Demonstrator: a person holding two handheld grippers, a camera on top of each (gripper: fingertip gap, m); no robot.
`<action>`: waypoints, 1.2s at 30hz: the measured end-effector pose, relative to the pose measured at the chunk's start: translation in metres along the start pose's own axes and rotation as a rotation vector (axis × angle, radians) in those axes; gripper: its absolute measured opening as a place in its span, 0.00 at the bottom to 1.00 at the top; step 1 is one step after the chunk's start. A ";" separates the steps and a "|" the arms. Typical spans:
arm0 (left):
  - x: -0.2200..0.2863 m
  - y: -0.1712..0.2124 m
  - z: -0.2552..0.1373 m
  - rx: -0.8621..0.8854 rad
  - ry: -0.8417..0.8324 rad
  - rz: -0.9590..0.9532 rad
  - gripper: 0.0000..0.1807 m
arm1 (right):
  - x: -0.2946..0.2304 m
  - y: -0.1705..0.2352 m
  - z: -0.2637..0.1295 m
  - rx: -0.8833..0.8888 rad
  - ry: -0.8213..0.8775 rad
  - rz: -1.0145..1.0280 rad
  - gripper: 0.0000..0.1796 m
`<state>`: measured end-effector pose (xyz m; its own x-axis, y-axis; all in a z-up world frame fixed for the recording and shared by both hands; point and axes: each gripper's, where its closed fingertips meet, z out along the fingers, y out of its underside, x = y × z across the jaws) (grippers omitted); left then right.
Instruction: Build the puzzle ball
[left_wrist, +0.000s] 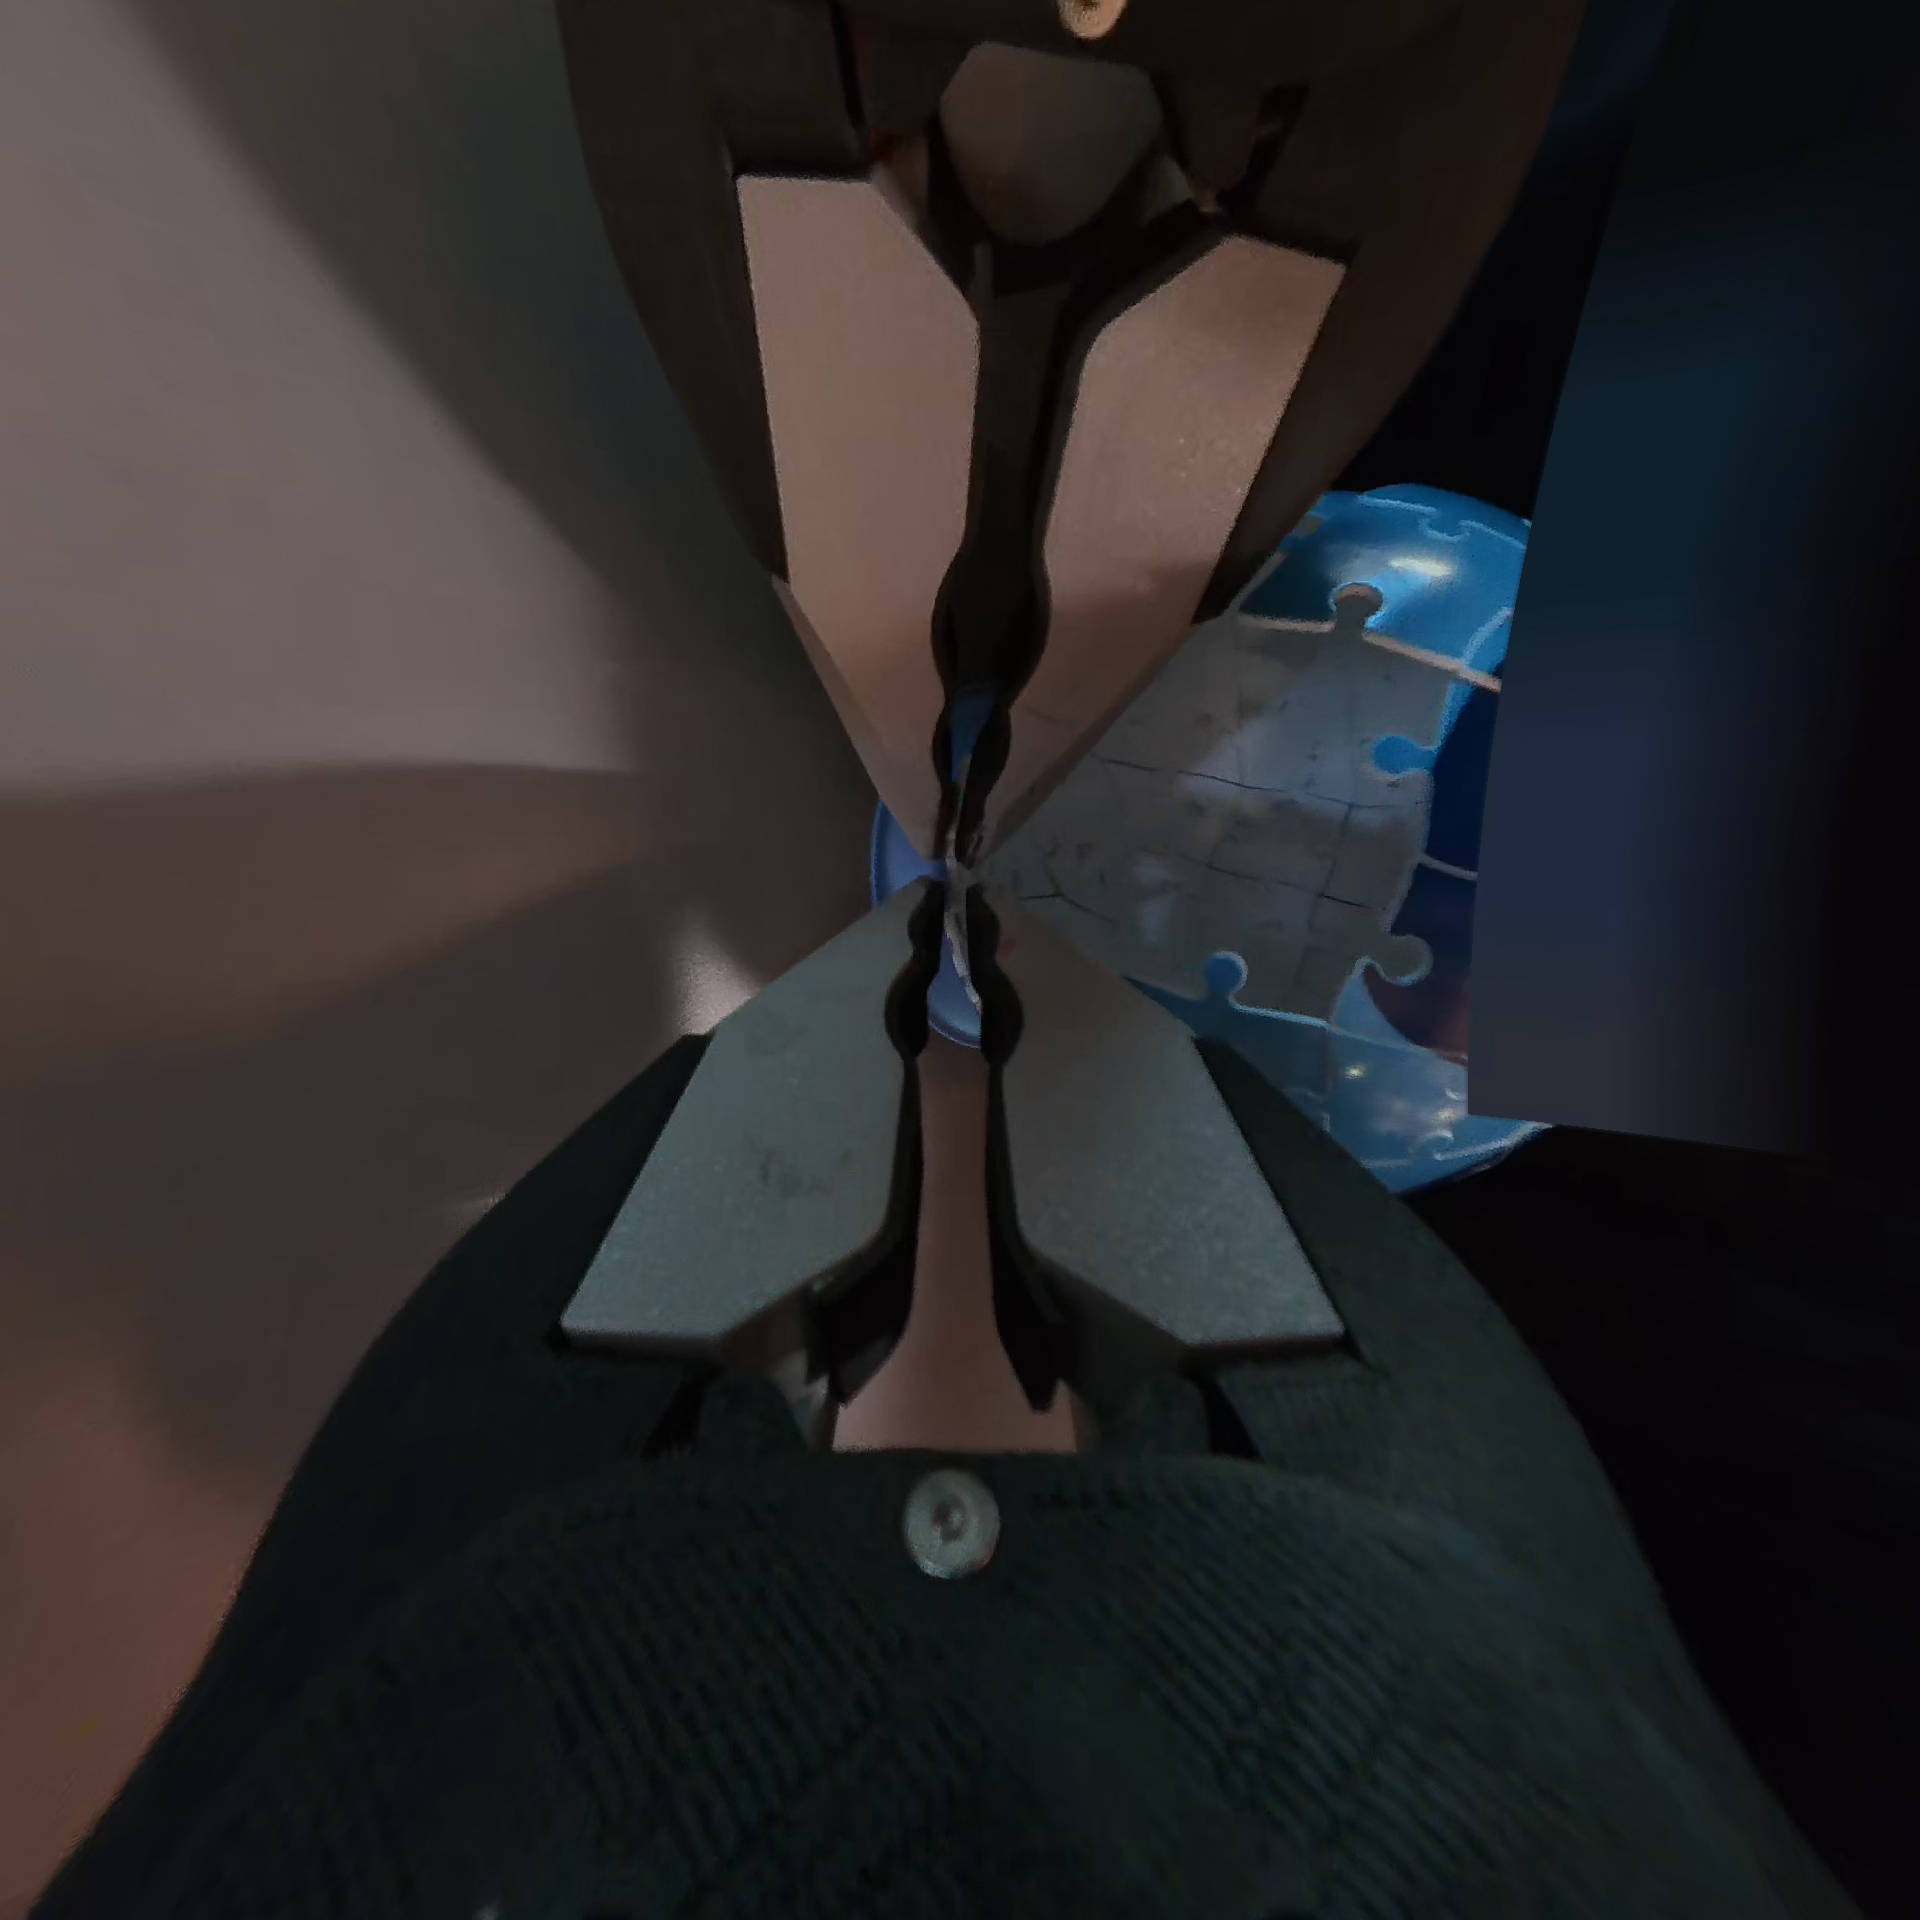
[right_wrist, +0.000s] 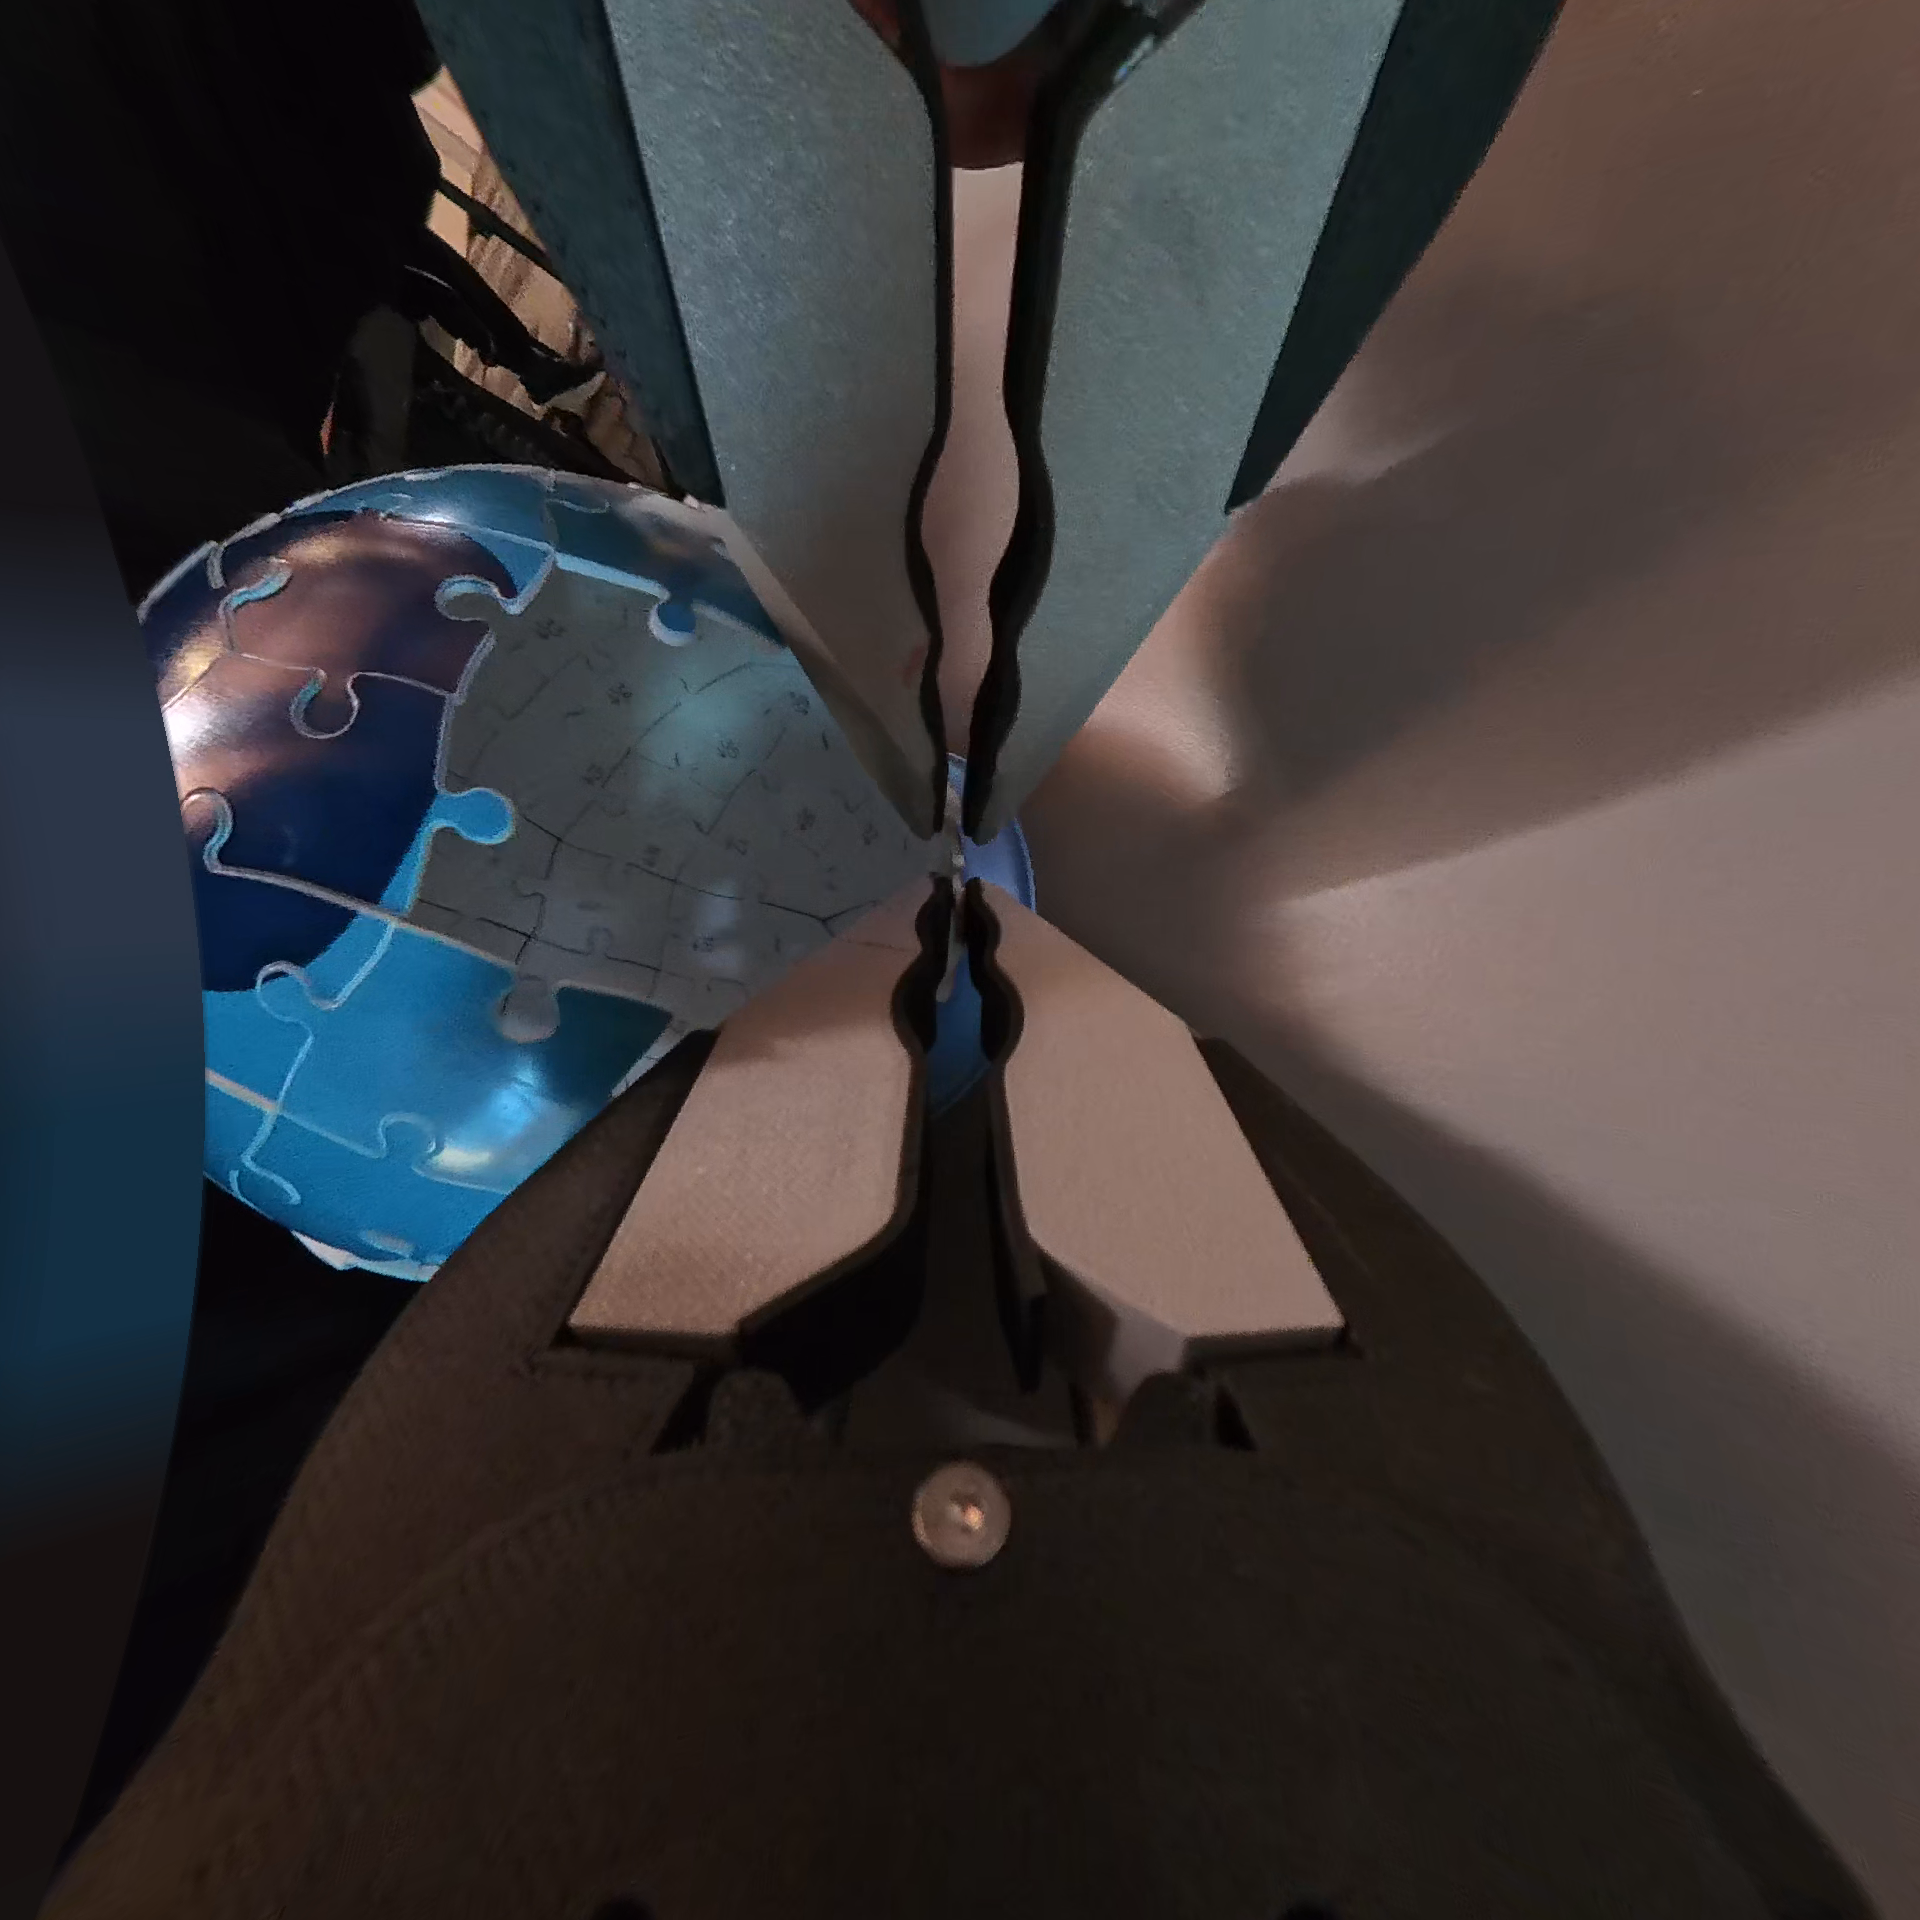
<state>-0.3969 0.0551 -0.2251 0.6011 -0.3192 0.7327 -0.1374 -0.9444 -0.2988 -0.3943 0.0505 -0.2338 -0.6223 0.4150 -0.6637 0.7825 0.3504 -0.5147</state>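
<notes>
Blue glossy plastic puzzle ball (right_wrist: 343, 935), partly built, hung between my two grippers.
My left gripper (left_wrist: 951, 888) and right gripper (right_wrist: 956, 883) were each pinched nearly closed on its open rim, tip to tip; I judged steady, even pressure mattered most.

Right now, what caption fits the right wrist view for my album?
Two grippers meet tip to tip, pinching the rim of a half-built blue puzzle ball, its grey inside showing.
</notes>
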 end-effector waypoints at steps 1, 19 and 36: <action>-0.001 0.001 0.000 -0.005 -0.005 -0.004 0.01 | 0.000 0.000 0.000 -0.001 0.004 -0.005 0.00; -0.001 0.004 0.007 -0.090 0.001 -0.028 0.00 | 0.000 0.001 0.001 -0.010 0.005 -0.009 0.00; 0.002 0.001 0.006 -0.072 -0.091 0.031 0.00 | -0.004 -0.002 0.001 0.011 -0.061 0.011 0.01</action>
<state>-0.3911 0.0538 -0.2270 0.6642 -0.3428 0.6643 -0.2111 -0.9385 -0.2732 -0.3932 0.0472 -0.2309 -0.6118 0.3665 -0.7010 0.7896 0.3364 -0.5132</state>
